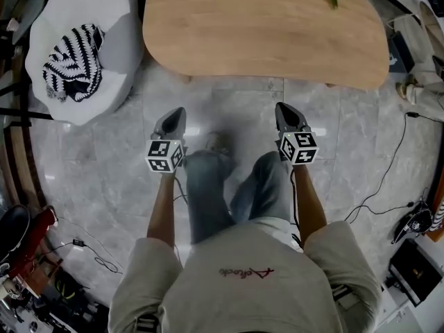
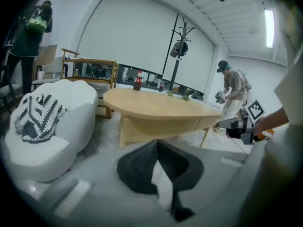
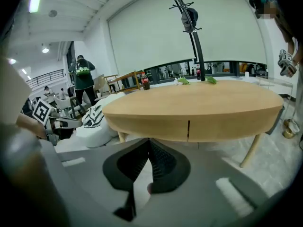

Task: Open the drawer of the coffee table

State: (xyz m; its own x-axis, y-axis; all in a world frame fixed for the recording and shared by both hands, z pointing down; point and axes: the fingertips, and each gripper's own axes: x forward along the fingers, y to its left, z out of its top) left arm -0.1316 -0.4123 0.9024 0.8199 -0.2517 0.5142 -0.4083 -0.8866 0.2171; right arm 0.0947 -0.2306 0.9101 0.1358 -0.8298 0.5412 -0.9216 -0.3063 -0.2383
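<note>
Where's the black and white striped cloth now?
The black-and-white striped cloth lies at the head view's upper left, on the white rounded pouf, left of the oval light-wood coffee table.

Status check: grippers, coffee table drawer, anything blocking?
Both shut, empty: left gripper, right gripper, short of the coffee table. Its drawer closed, front flush. Nothing blocking; white pouf off left.

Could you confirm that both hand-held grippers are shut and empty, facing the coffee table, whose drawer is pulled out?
No: the drawer is closed; the right gripper view shows its front flush with the edge of the coffee table. The left hand-held gripper and right hand-held gripper are shut and empty, facing it.
</note>
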